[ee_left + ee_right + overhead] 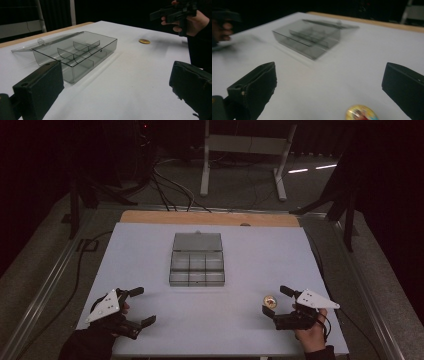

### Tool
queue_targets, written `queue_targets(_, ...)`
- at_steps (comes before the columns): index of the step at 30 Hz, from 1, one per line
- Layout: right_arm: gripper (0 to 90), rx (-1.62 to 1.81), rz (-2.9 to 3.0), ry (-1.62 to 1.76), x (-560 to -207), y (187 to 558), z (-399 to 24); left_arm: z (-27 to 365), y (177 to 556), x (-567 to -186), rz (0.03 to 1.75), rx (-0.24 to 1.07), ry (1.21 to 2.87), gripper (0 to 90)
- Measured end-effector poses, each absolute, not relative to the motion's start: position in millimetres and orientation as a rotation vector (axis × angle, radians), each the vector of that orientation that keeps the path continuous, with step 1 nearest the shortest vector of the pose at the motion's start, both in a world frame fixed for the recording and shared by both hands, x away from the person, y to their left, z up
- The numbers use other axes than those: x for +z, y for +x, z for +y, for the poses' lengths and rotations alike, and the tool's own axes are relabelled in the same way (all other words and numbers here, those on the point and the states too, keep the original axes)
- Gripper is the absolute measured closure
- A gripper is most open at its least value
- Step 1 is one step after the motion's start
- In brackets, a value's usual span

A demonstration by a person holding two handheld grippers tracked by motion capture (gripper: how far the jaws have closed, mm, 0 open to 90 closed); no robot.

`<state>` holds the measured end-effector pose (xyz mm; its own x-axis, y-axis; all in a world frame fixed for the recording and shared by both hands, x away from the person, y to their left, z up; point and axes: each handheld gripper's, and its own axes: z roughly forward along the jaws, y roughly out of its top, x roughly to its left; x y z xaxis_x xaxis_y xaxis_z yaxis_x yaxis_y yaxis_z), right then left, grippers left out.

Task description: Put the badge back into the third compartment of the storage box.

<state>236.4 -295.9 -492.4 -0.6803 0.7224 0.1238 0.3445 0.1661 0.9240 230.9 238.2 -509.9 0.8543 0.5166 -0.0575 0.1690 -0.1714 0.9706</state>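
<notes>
So nearest the person's edge you've got both grippers low over the white table [150, 250]. The right gripper [276, 303] has its jaws spread wide with nothing between them, and the little round gold badge [269, 300] sits flat on the table right in that gap — in the right gripper view it's at the bottom edge [361, 113], just ahead of the jaws, not touching either 1. The left gripper [142, 305] is also wide open and empty, well apart from the badge, parked at the near left.

My guess on handling: the badge looks like a small, light, stiff disc with a glossy domed face, so probably slippery. It lies very flat, which makes it awkward — I'd come down steeply and pinch it across its rim, edge to edge, rather than try the face. Too shallow an approach would likely just push it along the smooth table.

Farther out, mid-table, is the smoky clear compartment box [197, 266] with its lid [197, 241] folded open flat behind it. I count 6 compartments, all looking empty, so that's presumably where the badge goes. The box looks like thin hard plastic, light enough to slide if bumped.
</notes>
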Motion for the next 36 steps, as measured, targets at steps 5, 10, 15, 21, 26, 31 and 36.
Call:
queue_targets(5,0.0,1.418,2.201,1.080,-500,247,-304,239,232,-509,0.536,0.331,1.729,0.0)
queue_targets(10,0.0,1.298,2.280,1.105,-509,255,-303,238,231,-510,0.534,0.326,1.733,0.0)
queue_targets(15,0.0,1.198,2.340,1.109,-517,262,-300,239,232,-510,0.541,0.322,1.729,0.0)
queue_targets(21,9.5,1.143,2.360,1.061,-522,268,-302,239,232,-509,0.539,0.319,1.726,0.0)
queue_targets(26,16.8,1.093,2.396,1.041,-525,272,-299,238,231,-509,0.536,0.318,1.726,0.0)
queue_targets(31,24.4,1.035,2.408,1.037,-529,276,-298,239,232,-510,0.537,0.315,1.726,0.0)
queue_targets(36,35.4,1.011,2.435,1.029,-531,279,-299,239,232,-510,0.540,0.317,1.725,0.0)
